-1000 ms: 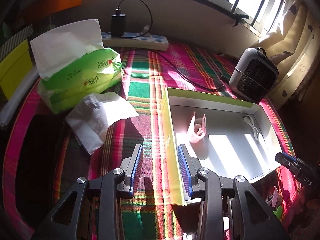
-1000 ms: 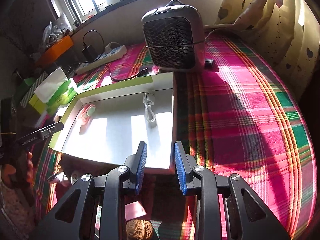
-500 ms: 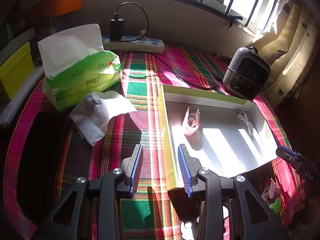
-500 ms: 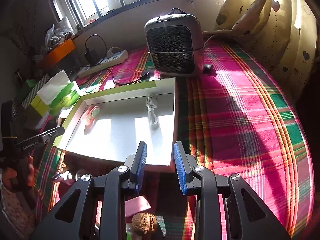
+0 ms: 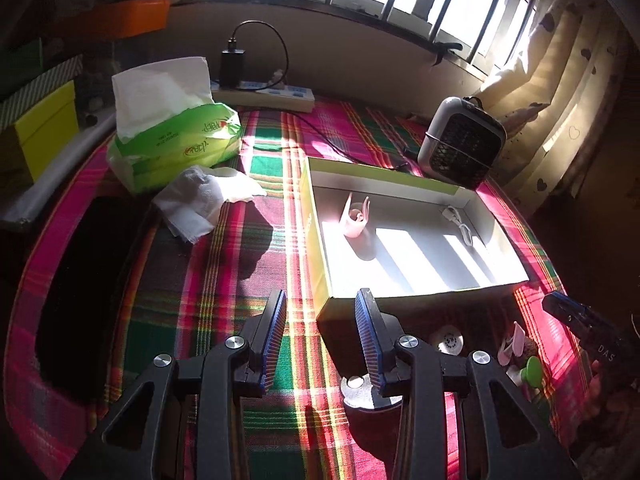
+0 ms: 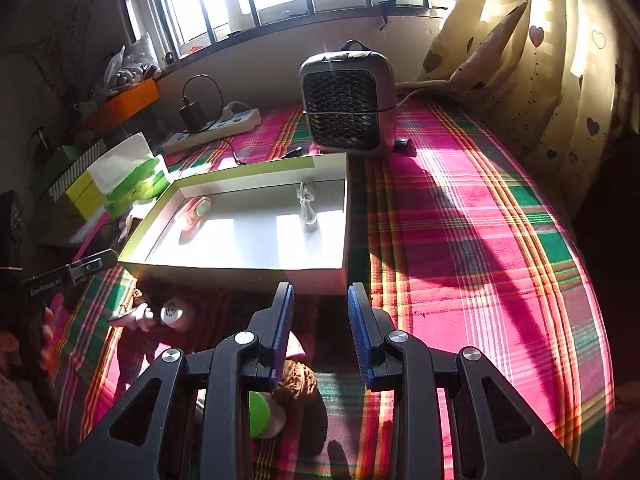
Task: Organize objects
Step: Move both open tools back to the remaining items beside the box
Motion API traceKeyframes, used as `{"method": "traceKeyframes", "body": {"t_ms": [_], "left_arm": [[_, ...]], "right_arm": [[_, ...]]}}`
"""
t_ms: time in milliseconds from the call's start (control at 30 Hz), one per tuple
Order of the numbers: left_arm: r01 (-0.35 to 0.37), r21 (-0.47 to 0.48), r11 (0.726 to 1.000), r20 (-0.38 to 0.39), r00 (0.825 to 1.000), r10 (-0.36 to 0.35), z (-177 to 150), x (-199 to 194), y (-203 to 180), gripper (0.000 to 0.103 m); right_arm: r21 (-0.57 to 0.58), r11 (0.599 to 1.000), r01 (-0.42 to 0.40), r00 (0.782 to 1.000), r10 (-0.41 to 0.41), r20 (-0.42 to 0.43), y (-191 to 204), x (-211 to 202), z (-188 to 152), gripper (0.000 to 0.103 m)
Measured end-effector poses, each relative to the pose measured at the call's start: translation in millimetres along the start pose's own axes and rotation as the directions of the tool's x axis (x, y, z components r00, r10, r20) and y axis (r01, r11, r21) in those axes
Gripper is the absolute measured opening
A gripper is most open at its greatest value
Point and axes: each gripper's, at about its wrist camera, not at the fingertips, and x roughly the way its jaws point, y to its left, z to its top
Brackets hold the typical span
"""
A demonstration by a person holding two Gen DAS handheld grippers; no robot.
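- Left gripper (image 5: pixel 320 332), lower centre of its view, has its jaws parted and holds nothing; it hangs by the near left corner of a shallow green-edged box (image 5: pixel 316 240).
- Right gripper (image 6: pixel 320 330), lower centre of its view, also has its jaws apart with nothing between them.
- Inside the box lie a pink clip (image 5: pixel 354 220) and a white cable (image 5: pixel 460 226).
- Loose items wait below the box's near wall: a walnut (image 6: pixel 294 384), a green-and-white piece (image 6: pixel 262 416) and a small white round object (image 6: pixel 174 314).
- Risk, as I judge it: a careless reach could knock the box wall or roll the walnut away.
- Deep shadow and the gripper frames hide much of these items.
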Motion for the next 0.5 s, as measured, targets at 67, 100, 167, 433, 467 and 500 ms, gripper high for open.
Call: {"method": "traceKeyframes", "body": {"t_ms": [67, 100, 167, 433, 467, 500], "left_arm": [[0.007, -0.003, 1.000, 0.003, 1.000, -0.007, -4, -4, 1, 0.034], [0.009, -0.005, 1.000, 0.003, 1.000, -0.009, -7, -6, 2, 0.034], [0.014, -0.008, 1.000, 0.002, 1.000, -0.014, -14, -9, 3, 0.034], [0.061, -0.002, 0.998, -0.026, 0.998, -0.061, -36, -13, 3, 0.036], [0.069, -0.005, 0.998, -0.030, 0.997, -0.069, -38, -13, 3, 0.036], [0.076, -0.006, 0.997, -0.034, 0.996, -0.077, -40, -13, 3, 0.036]], "right_arm": [[-0.007, 1.000, 0.002, 1.000, -0.002, 0.005, 2, -5, -5, 0.032], [-0.012, 1.000, 0.007, 1.000, -0.007, 0.011, 3, -8, -7, 0.036], [-0.016, 1.000, 0.010, 1.000, -0.009, 0.023, 6, -13, -13, 0.038], [-0.053, 0.998, -0.037, 0.998, 0.040, 0.050, 24, -28, -36, 0.039], [-0.059, 0.997, -0.049, 0.997, 0.052, 0.051, 26, -29, -38, 0.039], [-0.068, 0.996, -0.066, 0.996, 0.069, 0.053, 29, -30, -40, 0.039]]}}
